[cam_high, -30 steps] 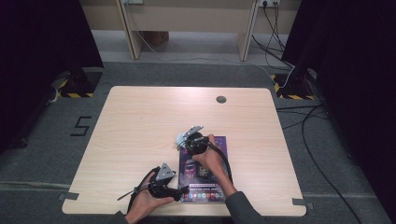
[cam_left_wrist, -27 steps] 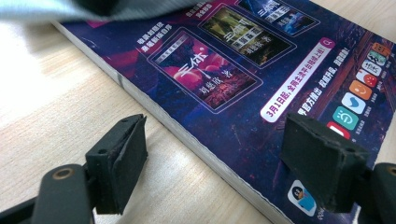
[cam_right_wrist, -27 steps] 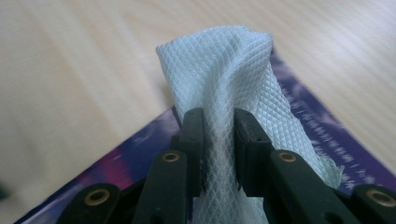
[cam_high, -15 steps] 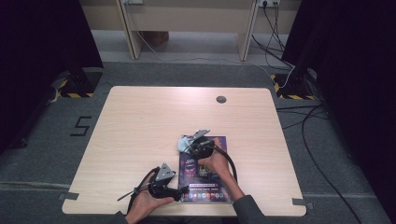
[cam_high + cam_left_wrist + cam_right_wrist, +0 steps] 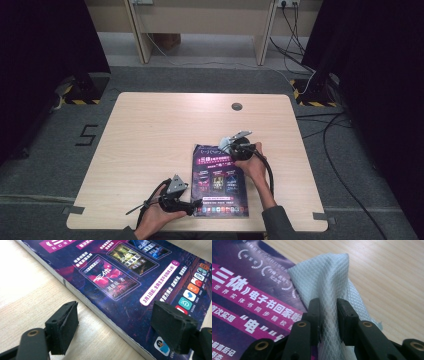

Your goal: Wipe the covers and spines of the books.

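Pinching a pale, diamond-textured cloth (image 5: 329, 282), the right gripper (image 5: 231, 145) had its fingers clamped on the fabric at the far right corner of a purple-covered magazine (image 5: 220, 180), which lay flat near the front edge of the table (image 5: 150, 130). The left gripper (image 5: 117, 327) held its fingers wide apart, straddling the magazine's near left edge without gripping it.

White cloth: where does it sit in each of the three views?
High view: white cloth at the right gripper, magazine's far right corner.
Left gripper view: not in it.
Right gripper view: centre, pinched between the jaws.
Shared landmark: purple magazine.
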A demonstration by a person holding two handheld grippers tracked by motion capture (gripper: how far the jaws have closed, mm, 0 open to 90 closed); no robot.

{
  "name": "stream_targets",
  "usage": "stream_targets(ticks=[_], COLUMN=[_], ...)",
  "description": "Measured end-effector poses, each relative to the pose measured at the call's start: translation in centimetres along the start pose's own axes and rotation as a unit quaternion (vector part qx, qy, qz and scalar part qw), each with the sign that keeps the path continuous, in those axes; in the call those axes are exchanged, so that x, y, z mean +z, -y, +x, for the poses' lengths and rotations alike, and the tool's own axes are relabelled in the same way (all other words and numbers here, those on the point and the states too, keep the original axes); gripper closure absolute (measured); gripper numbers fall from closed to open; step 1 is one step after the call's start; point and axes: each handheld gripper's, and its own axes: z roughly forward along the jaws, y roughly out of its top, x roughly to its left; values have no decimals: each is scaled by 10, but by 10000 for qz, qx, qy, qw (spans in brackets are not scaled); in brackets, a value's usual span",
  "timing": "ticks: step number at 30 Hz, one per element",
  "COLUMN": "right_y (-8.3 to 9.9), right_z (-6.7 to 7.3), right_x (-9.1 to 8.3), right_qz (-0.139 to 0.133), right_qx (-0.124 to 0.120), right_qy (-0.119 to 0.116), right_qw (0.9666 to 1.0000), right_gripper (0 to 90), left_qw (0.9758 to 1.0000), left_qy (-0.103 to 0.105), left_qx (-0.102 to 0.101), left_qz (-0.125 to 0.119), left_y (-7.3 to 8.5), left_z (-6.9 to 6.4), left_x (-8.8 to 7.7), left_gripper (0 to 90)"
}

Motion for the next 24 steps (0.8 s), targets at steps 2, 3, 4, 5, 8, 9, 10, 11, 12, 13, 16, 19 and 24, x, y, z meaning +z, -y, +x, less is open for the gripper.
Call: stream_targets(ticks=[2, 3, 4, 5, 8, 9, 10, 11, 12, 13, 16, 19, 24], right_y=[-4, -7, -11, -14, -26, -29, -31, -36, -39, -41, -45, -45, -42], right_z=[8, 13, 18, 23, 42, 47, 51, 57, 61, 64, 73, 75, 65], right_x=[3, 5, 7, 9, 16, 18, 19, 21, 23, 24, 26, 26, 25], right_qz=[-47, -65, -58, -59, -112, -125, -124, -97, -105, -106, -155, -156, -141], right_qx=[-14, -71, -132, -191, -354, -359, -388, -455, -524, -551, -651, -640, -581], right_qy=[-167, -199, -229, -286, -420, -440, -465, -477, -476, -514, -593, -697, -718], right_qw=[9998, 9998, 9996, 9994, 9984, 9983, 9981, 9978, 9974, 9971, 9960, 9954, 9956], right_gripper=[741, 741, 741, 741, 741, 741, 741, 741, 741, 741, 741, 740, 730], left_qw=[10000, 10000, 10000, 10000, 10000, 10000, 10000, 10000, 10000, 10000, 10000, 10000, 10000], left_qy=[4, 19, 19, 5, 28, 33, 14, 5, 10, 30, -3, 30, 19], left_qx=[5, 12, 13, 4, 22, 24, 19, 18, 22, 24, 19, 26, 15], left_qz=[3, 10, 7, 1, 14, 14, 8, 2, 4, 7, 3, 7, -23], left_y=[0, 0, 0, 0, -1, -1, 0, 0, 0, 0, 0, 0, 0], left_z=[0, 1, 1, 0, 1, 1, 1, 0, 0, 1, 0, 1, 1], left_x=[0, 0, 0, 0, 0, 0, 0, 0, 0, 0, 0, 0, 0], left_gripper=[209, 206, 204, 205, 205, 205, 205, 207, 208, 207, 208, 206, 207])
